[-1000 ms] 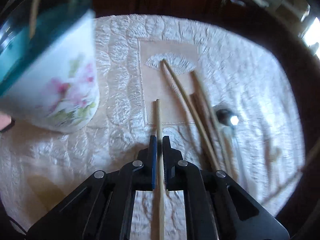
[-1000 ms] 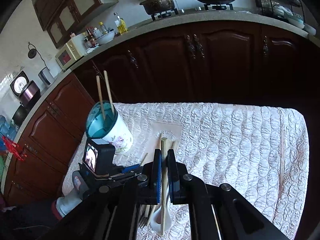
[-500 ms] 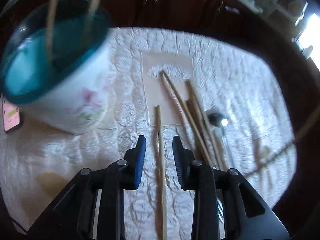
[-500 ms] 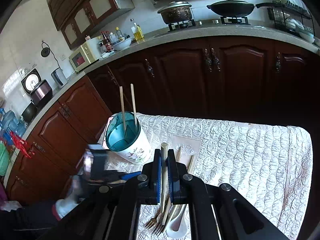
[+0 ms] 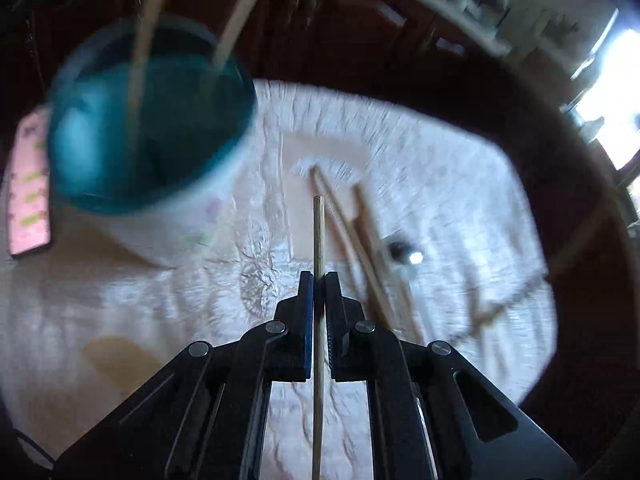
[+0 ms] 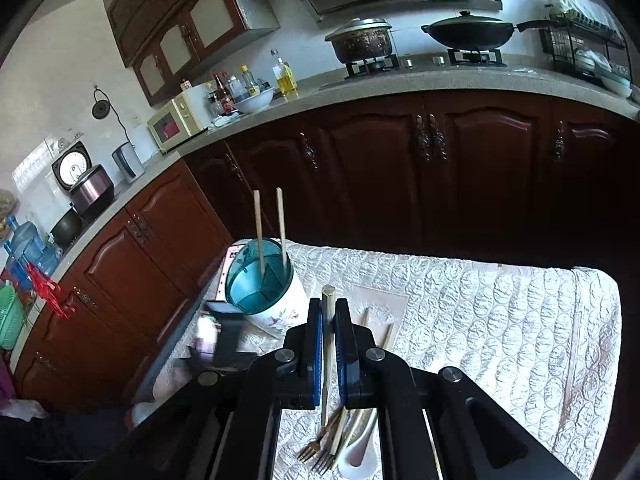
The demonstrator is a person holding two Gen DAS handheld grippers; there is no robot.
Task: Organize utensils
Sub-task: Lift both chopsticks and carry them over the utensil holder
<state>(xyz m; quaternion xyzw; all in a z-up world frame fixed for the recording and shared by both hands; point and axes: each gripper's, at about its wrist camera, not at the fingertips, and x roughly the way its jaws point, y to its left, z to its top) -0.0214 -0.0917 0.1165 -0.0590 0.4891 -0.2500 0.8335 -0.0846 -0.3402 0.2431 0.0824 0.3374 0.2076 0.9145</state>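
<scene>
Your biggest piece is the utensil holder (image 6: 264, 280), a teal-lined cup with a white flowered wall, standing near the far left corner of the quilted table (image 6: 500, 320). It looks heavy enough to stay put, but it is probably ceramic or hard plastic, so don't knock its rim. Two chopsticks (image 6: 259, 232) already stand in it, leaning against a divider.

On the tan mat (image 6: 396, 304) toward the middle of the table lie more loose chopsticks (image 5: 360, 240) beside a metal spoon (image 5: 404, 254). At the near edge, under your right tool, sit two forks (image 6: 316, 448) and a white soup spoon (image 6: 360, 452), which is the fragile one of that lot.

Your right gripper (image 6: 329, 340) is clamped on a thick, squared wooden stick (image 6: 328, 320), gripped just below its top end; it looks stiff and light, and I judge it won't slip.

Your left gripper (image 5: 319, 280) has just closed again on a thin bamboo chopstick (image 5: 318, 236), held partway along with a long tip ahead of the jaws. It is light, smooth and round, so it can pivot; I'd keep the hold near the middle and steer the tip into the cup.
</scene>
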